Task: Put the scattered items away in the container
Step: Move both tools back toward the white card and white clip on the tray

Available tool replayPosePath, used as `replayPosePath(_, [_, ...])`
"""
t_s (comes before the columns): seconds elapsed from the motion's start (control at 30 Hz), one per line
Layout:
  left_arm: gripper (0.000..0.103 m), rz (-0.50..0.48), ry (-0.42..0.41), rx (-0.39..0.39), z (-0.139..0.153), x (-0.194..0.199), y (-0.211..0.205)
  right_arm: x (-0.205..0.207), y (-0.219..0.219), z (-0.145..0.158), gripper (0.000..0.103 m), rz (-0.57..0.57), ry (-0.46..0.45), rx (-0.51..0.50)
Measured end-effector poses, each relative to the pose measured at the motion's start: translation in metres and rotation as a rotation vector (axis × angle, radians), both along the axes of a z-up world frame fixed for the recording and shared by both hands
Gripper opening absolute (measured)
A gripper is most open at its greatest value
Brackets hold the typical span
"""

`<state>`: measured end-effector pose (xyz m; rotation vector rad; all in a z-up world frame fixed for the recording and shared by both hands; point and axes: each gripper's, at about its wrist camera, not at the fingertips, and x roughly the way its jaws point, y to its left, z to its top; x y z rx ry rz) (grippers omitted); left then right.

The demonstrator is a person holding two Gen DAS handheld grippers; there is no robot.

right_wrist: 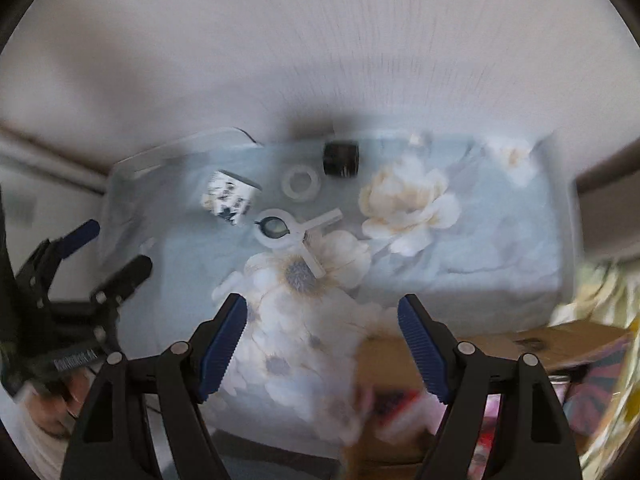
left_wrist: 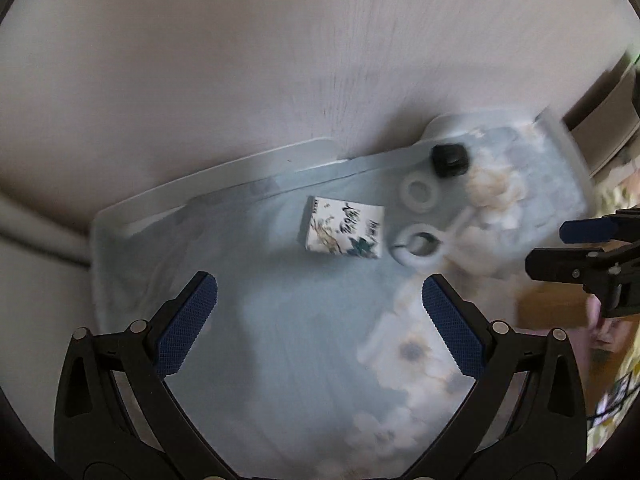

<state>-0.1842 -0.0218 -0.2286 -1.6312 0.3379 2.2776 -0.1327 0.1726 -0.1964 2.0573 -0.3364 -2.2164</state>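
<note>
The left gripper (left_wrist: pixel 320 312) stands released with nothing between its blue pads, above the flowered cloth (left_wrist: pixel 280 340). The right gripper (right_wrist: pixel 322 340) is also released and empty. Ahead of both lie the scattered things: a small printed box (left_wrist: pixel 344 226), a white ring (left_wrist: pixel 419 193), a white clip (right_wrist: pixel 298 236) and a black cap (left_wrist: pixel 450 159). I judge this is the approach step; no container is clearly visible. Next, one gripper must lower over one item and close.
</note>
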Motion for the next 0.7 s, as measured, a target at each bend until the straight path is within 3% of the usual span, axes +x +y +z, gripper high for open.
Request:
replayPosePath(0.23, [0.102, -0.074, -0.042, -0.019, -0.047, -0.025, 0.008, -0.037, 0.0, -0.067, 0.075, -0.105, -0.145, -0.053])
replayPosePath(0.4, [0.102, -0.093, -0.056, 0.012, -0.056, -0.031, 0.009, -0.038, -0.001, -0.082, 0.075, -0.148, -0.15, -0.04])
replayPosePath(0.6, [0.102, -0.125, -0.044, -0.009, -0.065, -0.035, 0.018, -0.032, -0.002, -0.093, 0.074, -0.202, -0.146, -0.011])
replayPosePath(0.7, [0.102, -0.129, -0.044, -0.014, -0.071, -0.037, 0.021, -0.029, -0.001, -0.098, 0.063, -0.22, -0.147, 0.0])
